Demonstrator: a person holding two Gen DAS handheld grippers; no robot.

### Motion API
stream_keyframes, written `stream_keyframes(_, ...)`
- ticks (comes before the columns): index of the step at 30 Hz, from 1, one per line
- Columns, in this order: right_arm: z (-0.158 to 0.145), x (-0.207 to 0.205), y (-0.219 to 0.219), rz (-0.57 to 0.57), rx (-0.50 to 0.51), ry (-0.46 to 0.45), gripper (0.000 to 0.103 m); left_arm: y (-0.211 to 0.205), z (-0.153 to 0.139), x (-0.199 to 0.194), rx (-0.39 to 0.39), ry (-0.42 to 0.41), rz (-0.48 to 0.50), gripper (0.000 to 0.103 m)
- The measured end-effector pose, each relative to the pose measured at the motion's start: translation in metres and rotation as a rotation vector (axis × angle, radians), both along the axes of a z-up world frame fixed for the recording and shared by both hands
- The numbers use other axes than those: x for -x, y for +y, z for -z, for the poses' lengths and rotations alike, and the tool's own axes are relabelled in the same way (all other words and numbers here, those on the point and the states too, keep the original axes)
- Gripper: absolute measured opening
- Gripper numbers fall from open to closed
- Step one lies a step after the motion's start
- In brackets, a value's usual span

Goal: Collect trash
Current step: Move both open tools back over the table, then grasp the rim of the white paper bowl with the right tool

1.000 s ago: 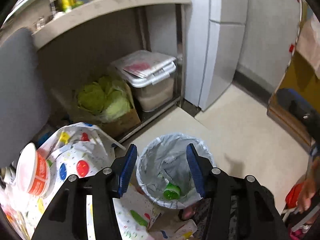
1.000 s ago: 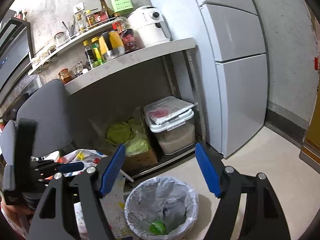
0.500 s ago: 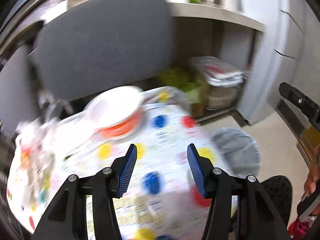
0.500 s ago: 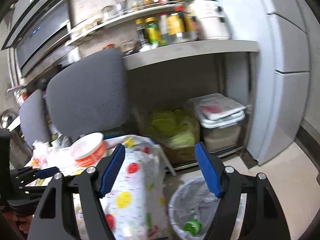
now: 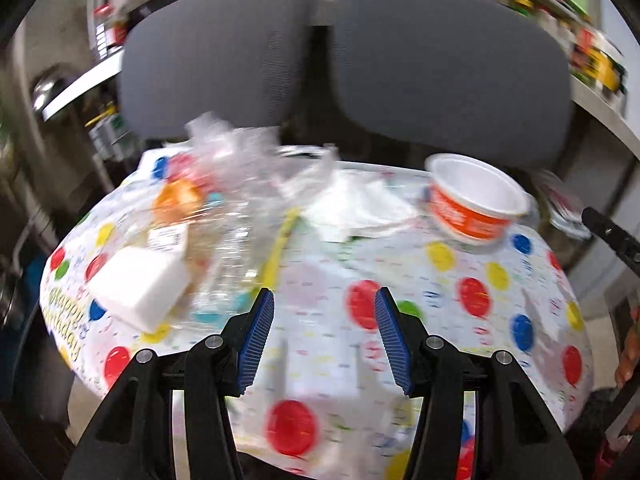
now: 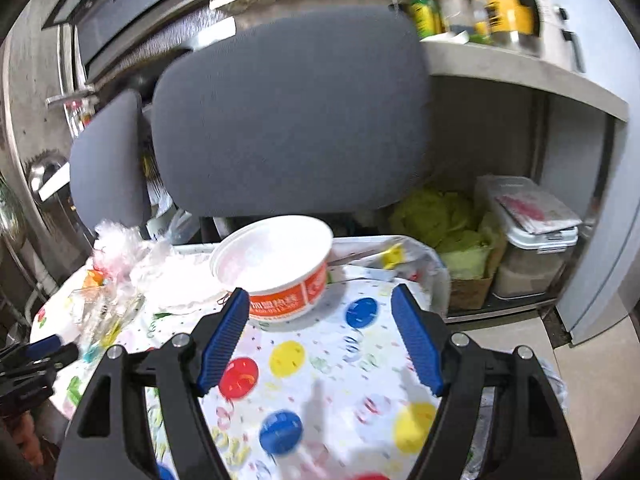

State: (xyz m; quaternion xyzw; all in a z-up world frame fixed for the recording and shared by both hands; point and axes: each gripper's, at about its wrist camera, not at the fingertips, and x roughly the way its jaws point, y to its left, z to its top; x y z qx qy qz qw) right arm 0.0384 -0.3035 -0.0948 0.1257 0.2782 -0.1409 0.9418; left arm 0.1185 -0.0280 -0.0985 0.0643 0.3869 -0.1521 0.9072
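Note:
Trash lies on a table under a polka-dot cloth (image 5: 400, 280): an orange-and-white paper bowl (image 5: 476, 204) (image 6: 276, 264), a clear plastic bottle (image 5: 224, 256), a white foam block (image 5: 140, 284), crumpled clear wrap (image 5: 232, 152), white paper (image 5: 356, 204) and a yellow strip (image 5: 276, 252). My left gripper (image 5: 324, 320) hangs open over the cloth's near part, with the bottle just beyond its left finger and nothing between the jaws. My right gripper (image 6: 320, 296) is open too, with the bowl just past its left finger and nothing held.
Two grey chair backs (image 5: 440, 64) stand behind the table. A plastic-lined bin (image 6: 556, 384) peeks out at the table's lower right. Under the shelf sit a box of cabbage (image 6: 452, 232) and a lidded tub (image 6: 532, 236). A hand (image 5: 630, 344) shows at the right edge.
Both grippers swung left from the floor bin to the table. The bin left the left wrist view, and the bowl and other trash came to the middle. Both stayed open.

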Motion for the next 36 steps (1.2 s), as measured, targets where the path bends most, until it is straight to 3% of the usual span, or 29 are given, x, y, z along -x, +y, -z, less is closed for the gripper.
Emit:
stream_keyframes(9,0.04,-0.089,-0.007,0.079,0.031,0.135,0.072,0.015,0.022,-0.032,0.017,0.01,-0.052,0.059)
stream_keyframes(11,0.046,-0.101,-0.012,0.099,0.027,0.157,0.072,0.011,0.025,-0.037,0.018,0.003,-0.05,0.064)
stream_keyframes(18,0.061,-0.127,-0.017,0.121,0.005,0.211,0.07,-0.003,0.037,-0.051,0.037,-0.005,-0.035,0.065)
stream_keyframes(20,0.067,-0.132,-0.018,0.122,-0.001,0.238,0.061,-0.005,0.04,-0.052,0.036,0.002,-0.03,0.065)
stream_keyframes(21,0.069,-0.133,-0.018,0.122,-0.009,0.244,0.041,-0.005,0.041,-0.052,0.034,0.006,-0.027,0.065)
stream_keyframes(22,0.07,-0.133,-0.019,0.123,-0.017,0.249,0.028,-0.004,0.041,-0.051,0.034,0.009,-0.024,0.065)
stream_keyframes(24,0.067,-0.125,-0.016,0.128,-0.032,0.238,0.011,-0.001,0.041,-0.045,0.043,0.013,-0.02,0.065)
stream_keyframes(31,0.042,-0.075,-0.009,0.06,-0.068,0.184,0.006,0.011,0.039,-0.023,0.068,0.027,-0.005,0.065)
stream_keyframes(36,0.029,-0.03,-0.005,0.016,-0.072,0.186,0.006,0.012,0.028,-0.027,0.167,0.016,0.046,0.063)
